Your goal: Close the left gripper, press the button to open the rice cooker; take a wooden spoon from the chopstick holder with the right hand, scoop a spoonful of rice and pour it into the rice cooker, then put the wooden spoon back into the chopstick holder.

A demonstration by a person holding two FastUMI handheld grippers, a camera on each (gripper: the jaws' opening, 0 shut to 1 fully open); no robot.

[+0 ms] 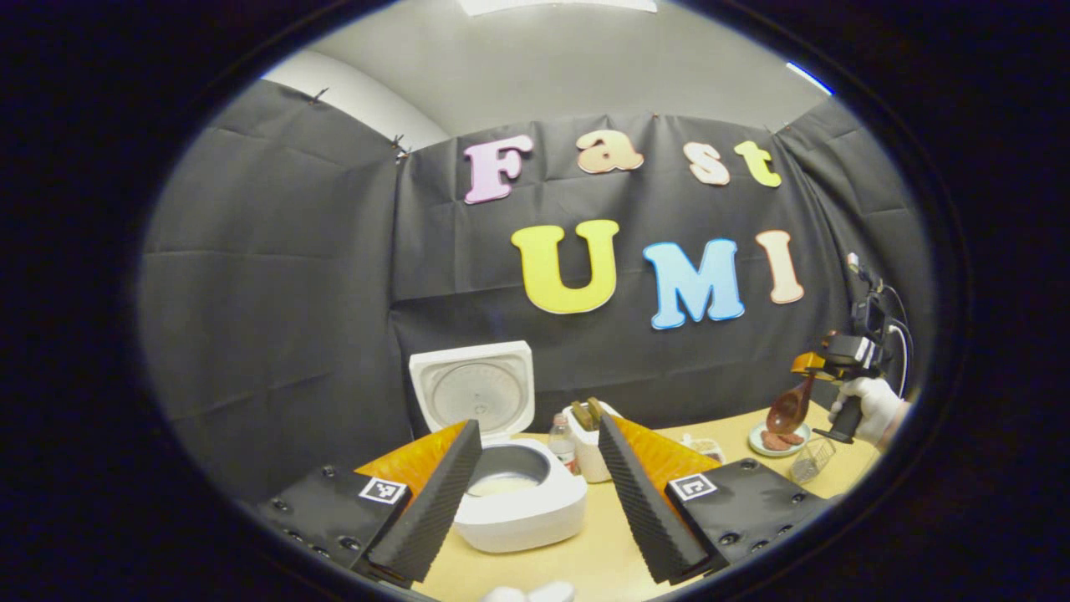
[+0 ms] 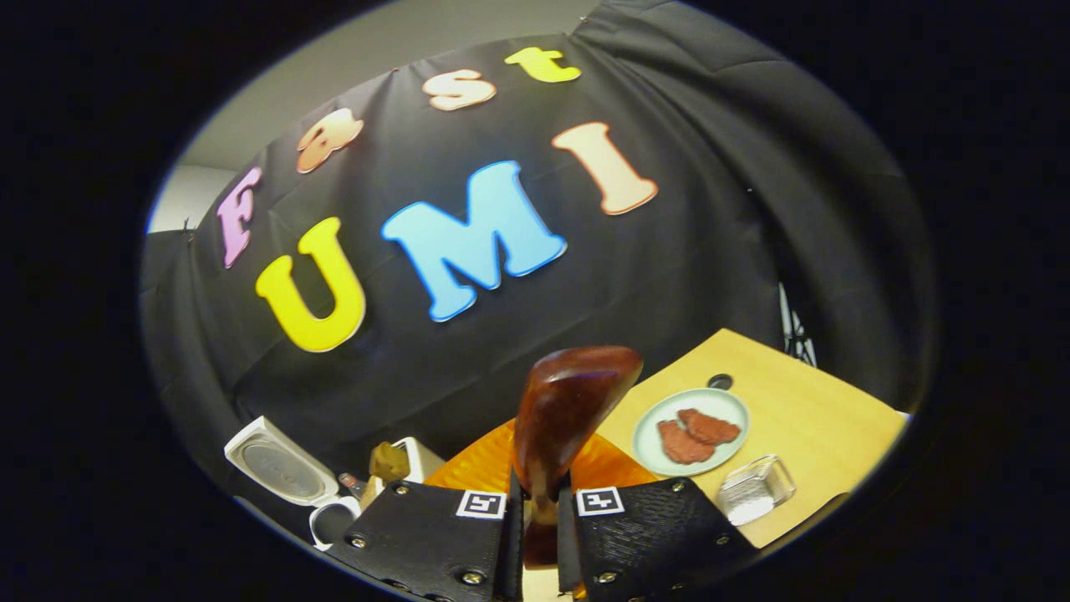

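My right claw (image 2: 535, 522) is clamped on the wooden spoon (image 2: 568, 410), left claw (image 1: 535, 493) apart — a tilted scoop could spill rice across the table (image 2: 802, 418).

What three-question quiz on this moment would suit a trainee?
1. True or false: the rice cooker lid is closed.
2. What do the right tongs hold: A) wooden spoon B) bottle C) plate?
3. Fill in: the left tongs stand ___, with nothing between the fingers.

Key:
1. False; the lid stands up.
2. A; both fingers press on the handle, bowl raised above the table.
3. Open.
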